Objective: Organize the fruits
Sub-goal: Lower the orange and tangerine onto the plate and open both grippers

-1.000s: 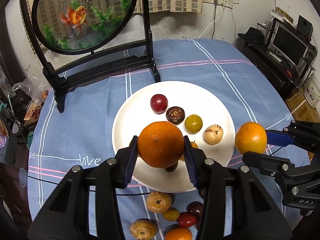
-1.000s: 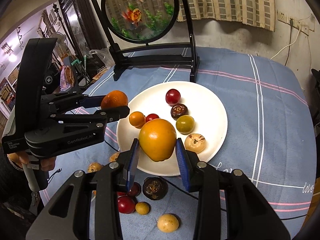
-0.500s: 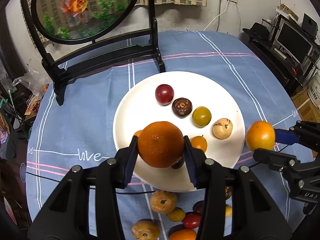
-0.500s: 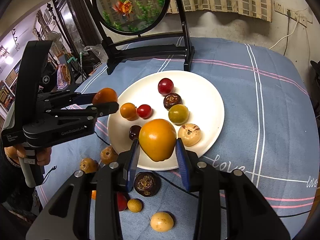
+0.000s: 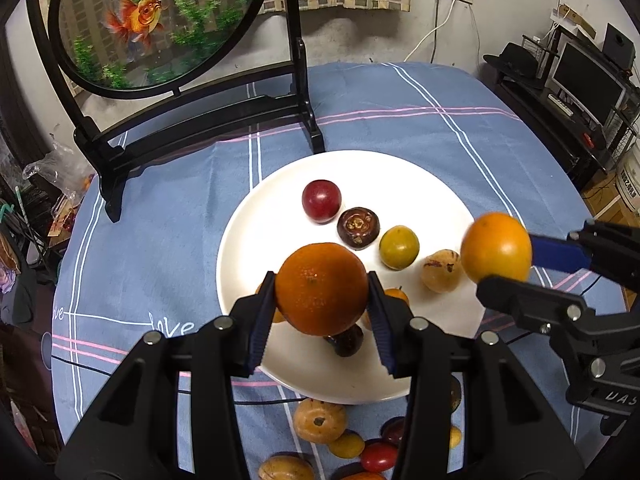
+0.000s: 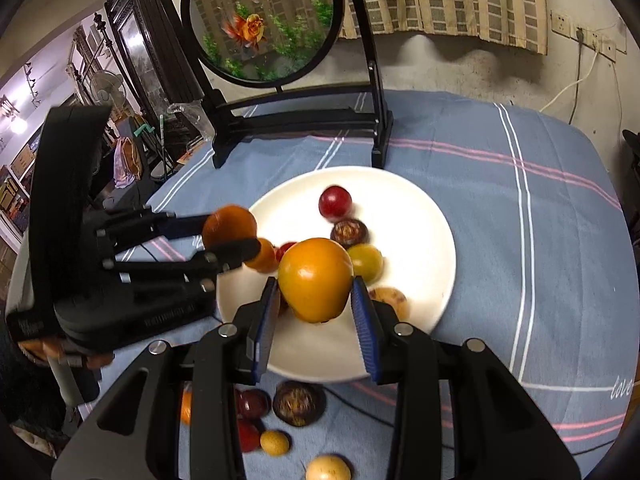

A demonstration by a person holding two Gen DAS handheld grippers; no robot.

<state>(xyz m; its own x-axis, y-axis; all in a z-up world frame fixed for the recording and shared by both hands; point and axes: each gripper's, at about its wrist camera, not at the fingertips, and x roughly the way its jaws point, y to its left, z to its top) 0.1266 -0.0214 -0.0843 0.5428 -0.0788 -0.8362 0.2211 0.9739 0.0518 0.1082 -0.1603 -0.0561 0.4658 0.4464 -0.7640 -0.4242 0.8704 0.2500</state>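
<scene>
My left gripper [image 5: 321,300] is shut on a dark orange mandarin [image 5: 321,289] and holds it above the near left part of the white plate [image 5: 256,240]. My right gripper [image 6: 315,300] is shut on a smooth yellow-orange fruit [image 6: 315,279] above the plate's [image 6: 424,216] near side. The right gripper with its fruit [image 5: 496,249] also shows in the left wrist view at the plate's right edge. The left gripper with the mandarin [image 6: 229,226] shows in the right wrist view at the plate's left edge. Several small fruits lie on the plate, among them a red one [image 5: 321,201].
Several loose small fruits [image 5: 319,420] lie on the blue tablecloth [image 5: 160,240] in front of the plate, also in the right wrist view [image 6: 298,403]. A black stand with a round goldfish panel [image 5: 160,20] rises behind the plate. A thin black cable runs under the plate's near edge.
Both grippers have moved forward and inward over the plate with their fruits still held. The right gripper's fruit is now over the plate's right edge.
</scene>
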